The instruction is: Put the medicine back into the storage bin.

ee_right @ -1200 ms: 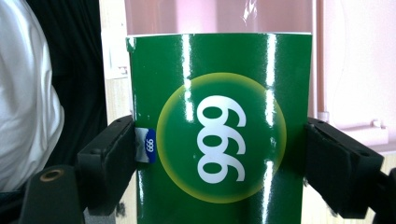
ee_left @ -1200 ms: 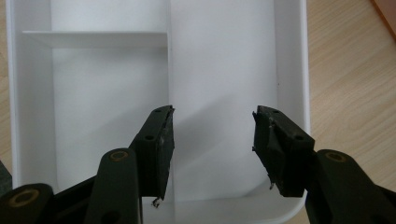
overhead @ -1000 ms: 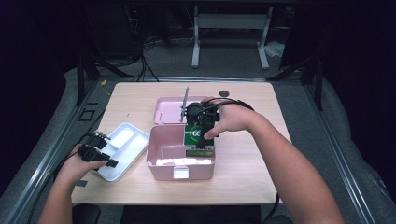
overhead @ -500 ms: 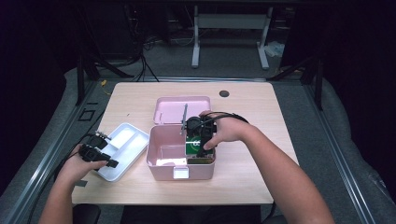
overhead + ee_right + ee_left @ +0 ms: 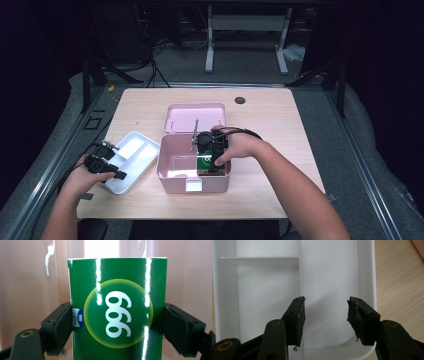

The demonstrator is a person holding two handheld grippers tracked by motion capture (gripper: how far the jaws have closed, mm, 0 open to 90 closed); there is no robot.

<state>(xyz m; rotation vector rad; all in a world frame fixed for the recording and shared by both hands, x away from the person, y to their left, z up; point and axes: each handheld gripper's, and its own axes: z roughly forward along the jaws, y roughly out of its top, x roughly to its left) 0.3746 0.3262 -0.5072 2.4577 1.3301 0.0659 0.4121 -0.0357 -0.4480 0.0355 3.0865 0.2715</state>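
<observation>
Down at centre frame, the right gripper [image 5: 214, 165] clamps the green box [image 5: 117, 307] inside the pink bin [image 5: 170, 172]; lower left, the left gripper [image 5: 325, 315] hovers, jaws apart, over the white tray [image 5: 262, 277].

Lab: cables [image 5: 150, 50], dark curtains, rig table [image 5: 145, 107].

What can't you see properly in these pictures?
- The bottom of the green box: the lower edge of the right gripper view cuts it off.
- Most of the green box in the high view: the hand and right gripper cover it.
- The floor of the pink bin under the box: hidden by the box.
- The near end of the white tray: the left gripper blocks it in the left gripper view.
</observation>
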